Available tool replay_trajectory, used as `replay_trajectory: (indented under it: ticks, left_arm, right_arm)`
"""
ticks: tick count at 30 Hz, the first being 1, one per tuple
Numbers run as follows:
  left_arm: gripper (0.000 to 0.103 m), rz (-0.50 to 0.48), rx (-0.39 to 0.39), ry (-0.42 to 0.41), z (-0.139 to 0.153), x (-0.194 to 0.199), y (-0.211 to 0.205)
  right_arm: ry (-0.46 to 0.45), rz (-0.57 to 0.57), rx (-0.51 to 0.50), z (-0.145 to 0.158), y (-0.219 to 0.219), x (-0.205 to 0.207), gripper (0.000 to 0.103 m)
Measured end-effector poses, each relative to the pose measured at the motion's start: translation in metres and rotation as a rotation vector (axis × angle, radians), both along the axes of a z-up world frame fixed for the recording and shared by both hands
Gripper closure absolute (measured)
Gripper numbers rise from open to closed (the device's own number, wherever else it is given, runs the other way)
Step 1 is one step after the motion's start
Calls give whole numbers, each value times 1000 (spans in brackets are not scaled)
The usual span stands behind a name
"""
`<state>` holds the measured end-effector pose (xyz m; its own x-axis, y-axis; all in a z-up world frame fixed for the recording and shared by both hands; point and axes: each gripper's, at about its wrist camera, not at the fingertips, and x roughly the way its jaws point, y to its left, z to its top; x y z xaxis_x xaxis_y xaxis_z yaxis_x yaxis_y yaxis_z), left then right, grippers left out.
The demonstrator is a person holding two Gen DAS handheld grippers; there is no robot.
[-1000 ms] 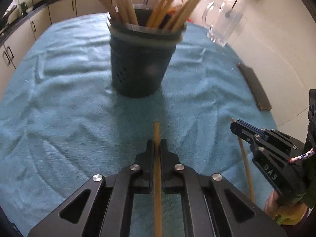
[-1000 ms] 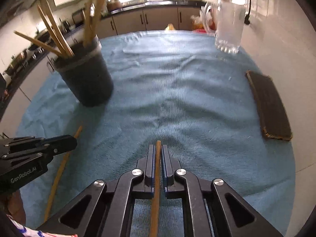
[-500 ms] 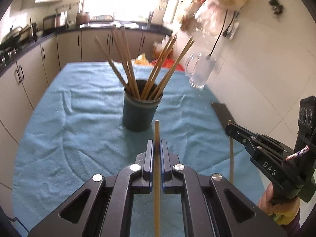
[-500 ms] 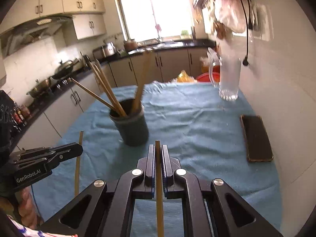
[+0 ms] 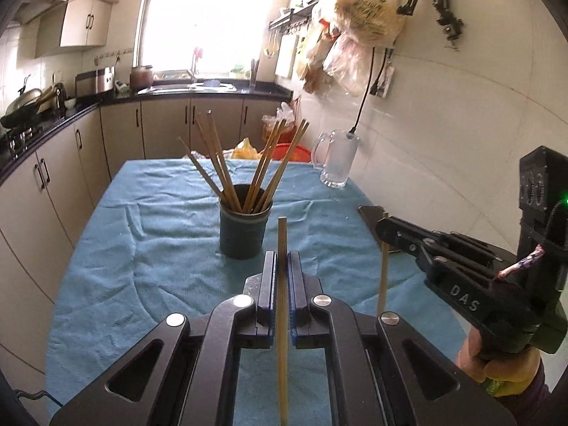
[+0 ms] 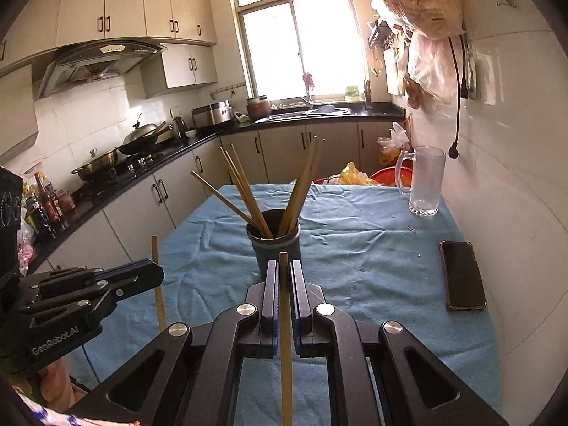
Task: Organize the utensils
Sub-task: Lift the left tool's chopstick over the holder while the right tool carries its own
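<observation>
Currently, your left gripper (image 5: 282,269) has its jaws clamped on one wooden chopstick (image 5: 282,319), whose tip stands proud of the fingers toward 12 o'clock. Your right gripper (image 6: 283,277) is likewise clamped on a second chopstick (image 6: 285,337), its tip toward 12 o'clock.

Items on the table with the blue cloth (image 5: 149,248):
- Dark utensil holder (image 5: 243,234), upright at mid-table, at 12 o'clock from both grippers, apart from them. It holds a fan of chopsticks (image 5: 227,177) leaning toward 11 and 1 o'clock.
- Glass mug (image 6: 424,181), at 2 o'clock from the holder, near the wall.
- Black phone (image 6: 461,275), flat on the cloth at 3 o'clock in your right wrist view, well apart from the holder.
</observation>
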<state>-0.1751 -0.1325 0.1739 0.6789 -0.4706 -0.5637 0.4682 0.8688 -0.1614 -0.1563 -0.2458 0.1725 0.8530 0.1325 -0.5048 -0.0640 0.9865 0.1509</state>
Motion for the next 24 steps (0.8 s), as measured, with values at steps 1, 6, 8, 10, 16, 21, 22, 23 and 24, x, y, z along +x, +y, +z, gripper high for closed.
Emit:
replay_trajectory:
  ticks: [1,6,8,10,16,21,22,23,24]
  left_arm:
    - [98,-4,-4,-10,3,-3,1]
    - [98,-12,-24,-32,13,-13,5]
    - [98,-12,-29,-40,16,-15,6]
    - [98,-12,-34,-45,19,-15,8]
    - [98,-4,-54,-49,30,-6,16]
    - [98,9,-57,-49,41,7,22]
    - [98,11,-57,-48,44,10,23]
    - [98,13,-55,-48,46,13,24]
    - [98,18,-51,-49,48,15,24]
  right_arm:
    - [-4,1,-1,1,1,-2,97]
    - [-18,8,-2,7,6,-12,97]
    - [-26,11,-3,10,7,-15,97]
    - [-35,14,-6,14,9,-17,97]
    - [-54,17,-8,25,11,-14,97]
    - [-62,24,-10,34,12,-2,97]
    - [-65,26,-12,37,13,2,97]
    - [-67,27,-13,39,13,4,97]
    - [-71,28,-15,42,13,7,97]
